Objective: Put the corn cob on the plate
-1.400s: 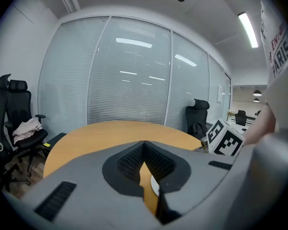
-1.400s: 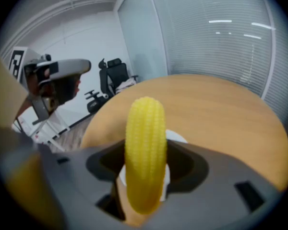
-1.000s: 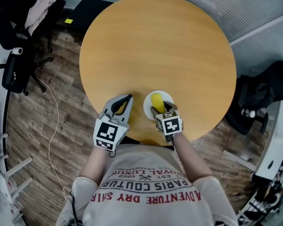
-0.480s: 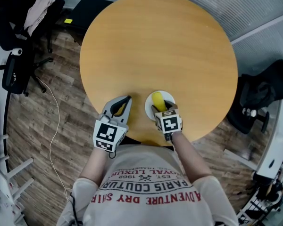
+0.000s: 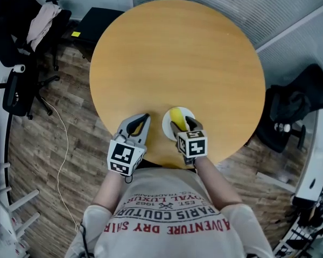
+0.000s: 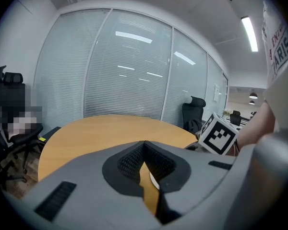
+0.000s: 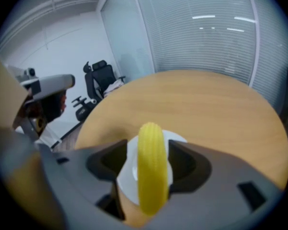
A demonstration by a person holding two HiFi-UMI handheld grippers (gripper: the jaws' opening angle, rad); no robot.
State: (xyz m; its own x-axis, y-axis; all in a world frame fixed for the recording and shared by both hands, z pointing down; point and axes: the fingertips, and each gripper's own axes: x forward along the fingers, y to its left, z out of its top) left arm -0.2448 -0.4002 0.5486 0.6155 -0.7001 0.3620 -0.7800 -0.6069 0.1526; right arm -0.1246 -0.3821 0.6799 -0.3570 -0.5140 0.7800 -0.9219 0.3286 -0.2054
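Note:
A yellow corn cob (image 5: pixel 177 115) lies on a small white plate (image 5: pixel 167 121) near the front edge of the round wooden table (image 5: pixel 177 52). My right gripper (image 5: pixel 182 124) sits at the cob's near end, jaws on either side. In the right gripper view the cob (image 7: pixel 151 169) runs lengthwise between the jaws of this gripper (image 7: pixel 148 143). A strip of white plate (image 7: pixel 126 170) shows between the left jaw and the cob, so the jaws stand slightly open. My left gripper (image 5: pixel 144 117) rests beside the plate, shut and empty, its pads (image 6: pixel 134 159) meeting.
Black office chairs (image 5: pixel 21 20) and a cable stand on the wooden floor at the left. A dark bag (image 5: pixel 293 104) lies right of the table. The left gripper view catches a sliver of the plate (image 6: pixel 153 180) and the right gripper's marker cube (image 6: pixel 220 134).
The head camera has shifted a little. Both grippers stay about where they were, and the cob remains over the plate between the right jaws.

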